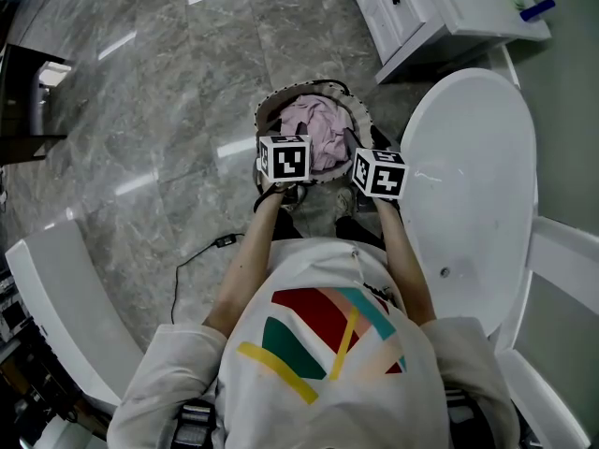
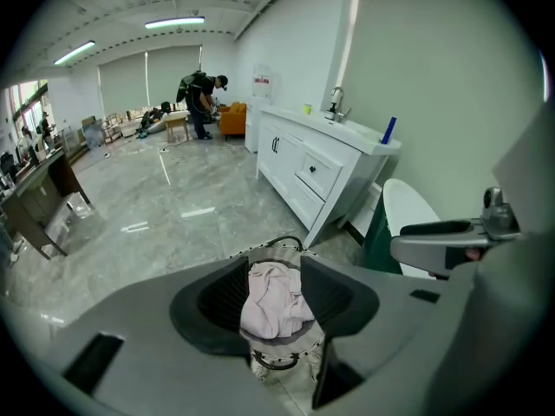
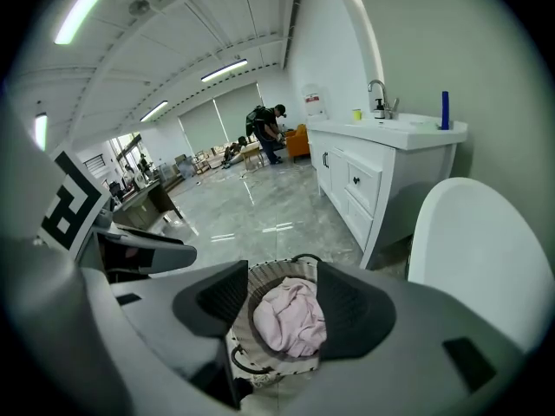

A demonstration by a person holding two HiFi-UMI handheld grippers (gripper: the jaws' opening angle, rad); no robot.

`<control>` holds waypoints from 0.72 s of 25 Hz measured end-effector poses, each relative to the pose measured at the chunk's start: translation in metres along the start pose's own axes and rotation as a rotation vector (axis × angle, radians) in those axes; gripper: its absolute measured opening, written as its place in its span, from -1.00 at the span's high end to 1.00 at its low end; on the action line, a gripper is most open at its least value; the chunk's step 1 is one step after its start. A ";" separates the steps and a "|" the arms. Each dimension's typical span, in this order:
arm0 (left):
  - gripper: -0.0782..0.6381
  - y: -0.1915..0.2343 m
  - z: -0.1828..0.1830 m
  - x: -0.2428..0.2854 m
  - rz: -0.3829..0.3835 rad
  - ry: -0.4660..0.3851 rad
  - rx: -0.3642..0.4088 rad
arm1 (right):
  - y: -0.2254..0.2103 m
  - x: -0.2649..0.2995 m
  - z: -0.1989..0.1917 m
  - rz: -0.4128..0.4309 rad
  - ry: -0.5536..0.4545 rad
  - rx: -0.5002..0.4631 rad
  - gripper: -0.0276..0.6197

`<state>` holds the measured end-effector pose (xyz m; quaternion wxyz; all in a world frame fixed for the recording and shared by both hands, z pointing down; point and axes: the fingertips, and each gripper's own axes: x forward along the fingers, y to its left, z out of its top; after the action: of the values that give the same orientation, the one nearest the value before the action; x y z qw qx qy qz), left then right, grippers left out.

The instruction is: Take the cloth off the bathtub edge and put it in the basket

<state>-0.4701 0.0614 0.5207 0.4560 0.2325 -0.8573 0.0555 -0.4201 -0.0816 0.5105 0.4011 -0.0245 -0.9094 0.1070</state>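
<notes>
**Cloth down in basket, both tongs open above it**

Crumpled pale pink cloth lies inside the round pale basket with black loop handles. The basket stands on the glossy grey marble floor, just beside the end of the white bathtub. The fabric looks thin and soft. It is bunched into loose folds and ridges and heaped a little toward the middle. It fills most of the basket's opening, and all of it sits within the rim. From the head view it reads clearly pink, while in the left gripper view it looks nearer off-white.

The left tongs hang over the basket with their 2 dark ribbed pads moderately apart. The cloth shows in the gap between them, but it lies lower down in the basket, and the pads do not press on it. The right tongs stand wider apart. They frame the cloth and the basket's rim in the same way and grip nothing. In the head view both tongs sit side by side above the basket's near edge, the right one close to the bathtub.

Beyond the bathtub stands a white cabinet with drawers, and a blue upright object stands on its top. A thin black cable trails across the floor on the person's left.
</notes>
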 end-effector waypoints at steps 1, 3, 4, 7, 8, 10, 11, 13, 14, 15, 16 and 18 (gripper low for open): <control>0.29 -0.001 -0.001 0.000 0.000 0.002 0.002 | 0.000 0.000 -0.001 0.001 0.003 -0.001 0.16; 0.29 -0.002 -0.003 0.000 -0.001 0.006 0.007 | 0.001 0.000 -0.002 0.004 0.007 -0.002 0.16; 0.29 -0.003 -0.004 0.000 -0.002 0.007 0.008 | 0.002 0.000 -0.002 0.005 0.008 -0.004 0.16; 0.29 -0.005 -0.003 -0.002 -0.002 0.003 0.007 | 0.004 0.000 -0.005 0.010 0.012 -0.016 0.16; 0.29 -0.005 -0.002 -0.003 -0.003 0.001 0.008 | 0.005 -0.001 -0.005 0.012 0.012 -0.024 0.16; 0.29 -0.007 0.003 -0.007 -0.007 -0.006 0.013 | 0.007 -0.004 -0.003 0.009 0.007 -0.045 0.16; 0.29 -0.008 0.008 -0.010 -0.010 -0.017 0.014 | 0.007 -0.006 0.000 0.004 -0.001 -0.057 0.17; 0.30 -0.007 0.024 -0.021 -0.009 -0.069 0.003 | 0.008 -0.015 0.013 -0.010 -0.032 -0.078 0.35; 0.33 -0.005 0.035 -0.029 0.001 -0.112 -0.005 | 0.009 -0.020 0.024 -0.017 -0.056 -0.088 0.43; 0.45 -0.002 0.047 -0.038 0.019 -0.158 -0.010 | 0.010 -0.027 0.036 -0.025 -0.084 -0.100 0.48; 0.61 0.001 0.059 -0.047 0.038 -0.201 -0.009 | 0.010 -0.034 0.050 -0.035 -0.118 -0.112 0.56; 0.69 0.003 0.081 -0.064 0.060 -0.268 0.008 | 0.010 -0.052 0.081 -0.053 -0.200 -0.131 0.78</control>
<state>-0.5020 0.0614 0.4227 0.3348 0.2139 -0.9168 0.0412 -0.4452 -0.0926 0.4174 0.3089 -0.0157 -0.9502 0.0385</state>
